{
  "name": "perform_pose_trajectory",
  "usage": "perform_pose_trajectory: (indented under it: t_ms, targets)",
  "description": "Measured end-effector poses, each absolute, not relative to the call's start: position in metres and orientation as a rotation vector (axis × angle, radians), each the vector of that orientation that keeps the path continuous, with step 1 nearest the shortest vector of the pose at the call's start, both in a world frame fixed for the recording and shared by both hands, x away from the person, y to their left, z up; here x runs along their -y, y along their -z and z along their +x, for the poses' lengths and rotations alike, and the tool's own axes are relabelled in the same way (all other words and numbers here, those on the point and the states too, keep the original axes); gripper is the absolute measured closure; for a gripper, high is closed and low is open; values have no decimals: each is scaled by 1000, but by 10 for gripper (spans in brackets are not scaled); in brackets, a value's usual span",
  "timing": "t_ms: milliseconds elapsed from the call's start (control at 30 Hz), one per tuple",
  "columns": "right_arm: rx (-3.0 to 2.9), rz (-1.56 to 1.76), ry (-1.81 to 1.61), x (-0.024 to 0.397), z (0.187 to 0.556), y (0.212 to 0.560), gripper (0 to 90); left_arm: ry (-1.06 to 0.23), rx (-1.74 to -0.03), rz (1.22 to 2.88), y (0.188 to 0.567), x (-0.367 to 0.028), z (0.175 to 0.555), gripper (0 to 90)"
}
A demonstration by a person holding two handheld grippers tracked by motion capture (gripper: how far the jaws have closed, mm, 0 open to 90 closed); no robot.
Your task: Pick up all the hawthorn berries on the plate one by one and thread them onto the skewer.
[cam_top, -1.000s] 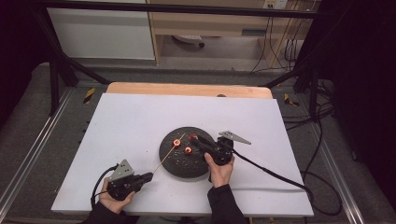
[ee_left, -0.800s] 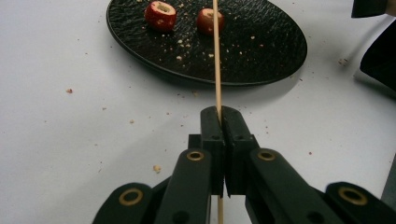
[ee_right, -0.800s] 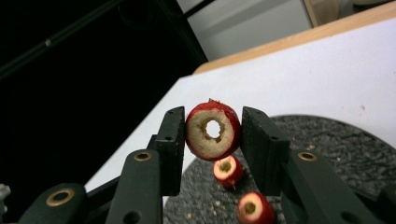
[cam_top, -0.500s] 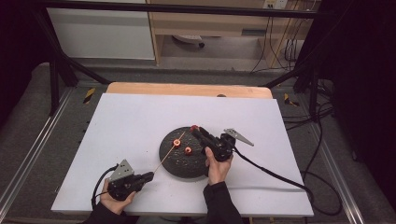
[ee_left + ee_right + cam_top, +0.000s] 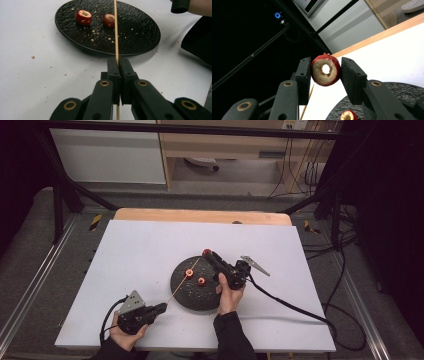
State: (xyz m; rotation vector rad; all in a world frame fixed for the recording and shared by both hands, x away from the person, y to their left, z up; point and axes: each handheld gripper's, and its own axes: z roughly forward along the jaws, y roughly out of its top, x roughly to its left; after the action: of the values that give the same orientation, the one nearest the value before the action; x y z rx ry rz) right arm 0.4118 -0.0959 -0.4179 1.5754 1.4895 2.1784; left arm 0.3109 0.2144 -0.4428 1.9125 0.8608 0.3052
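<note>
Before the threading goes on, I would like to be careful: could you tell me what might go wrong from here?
1. The right gripper pinches the cored red fruit only by its rounded sides, so it could slip or crush.
2. The wooden skewer is thin and held only at one end by the left gripper; its tip may wander and miss the small hole.
3. A sweep of the skewer could knock the two fruits off the black plate.

Black tongs (image 5: 119, 72) with brass-coloured pivot rings, grey three-cornered plates, black cables and dark sleeves.
</note>
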Motion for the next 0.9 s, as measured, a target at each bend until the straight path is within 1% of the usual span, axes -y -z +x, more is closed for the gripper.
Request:
perform_pose_trajectory:
  t_ms: [500,900]
  targets:
    - [-1414,1584,-2281,91,415,415,617,-307,-848,1895,442,-209,310,880]
    - [-1416,1600,-2295,87,414,418,618,-312,-850,1886,442,-208,310,880]
